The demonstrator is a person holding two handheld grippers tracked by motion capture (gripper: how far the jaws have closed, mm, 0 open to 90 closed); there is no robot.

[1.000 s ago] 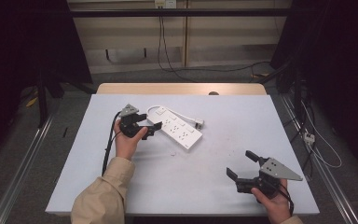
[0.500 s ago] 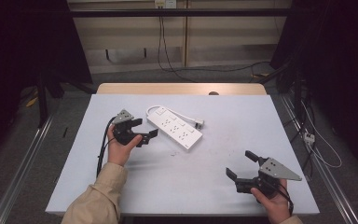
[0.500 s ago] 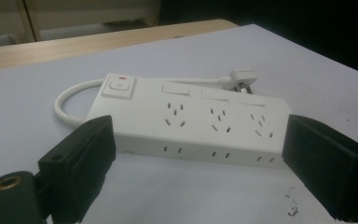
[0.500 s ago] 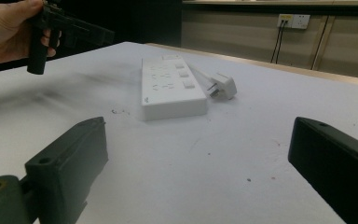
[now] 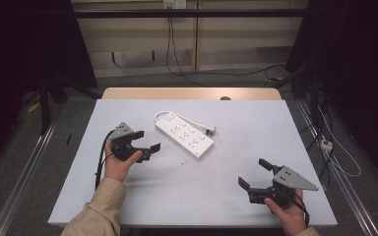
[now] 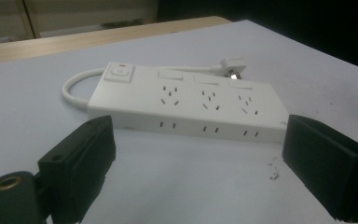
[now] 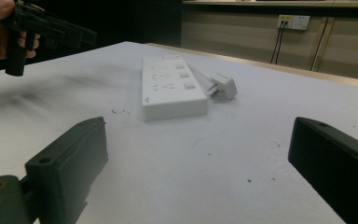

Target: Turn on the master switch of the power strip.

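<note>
A white power strip [image 5: 183, 135] lies near the middle of the white table [image 5: 236, 123], its short cable curling to a white plug [image 5: 209, 130]. In the left gripper view the power strip [image 6: 186, 105] lies just beyond the open jaws, with the plug [image 6: 233, 65] behind it. My left gripper [image 5: 145, 140] is held open above the table, left of the strip, with nothing in it. My right gripper [image 5: 255, 173] stands open near the front right edge, empty. The right gripper view has the power strip [image 7: 170, 88], its plug [image 7: 223, 85] and the left gripper [image 7: 51, 29] farther off.
A wooden strip [image 5: 192, 93] runs along the table's far edge. Cables [image 5: 177, 59] hang from a wall socket [image 5: 174, 4] behind the table. More cables [image 5: 334, 152] lie on the floor at the right. A metal rail [image 5: 24, 167] runs along the floor at the left.
My left gripper has drawn back from the power strip, toward the left and the front of the table. The right gripper has stayed where it was.
</note>
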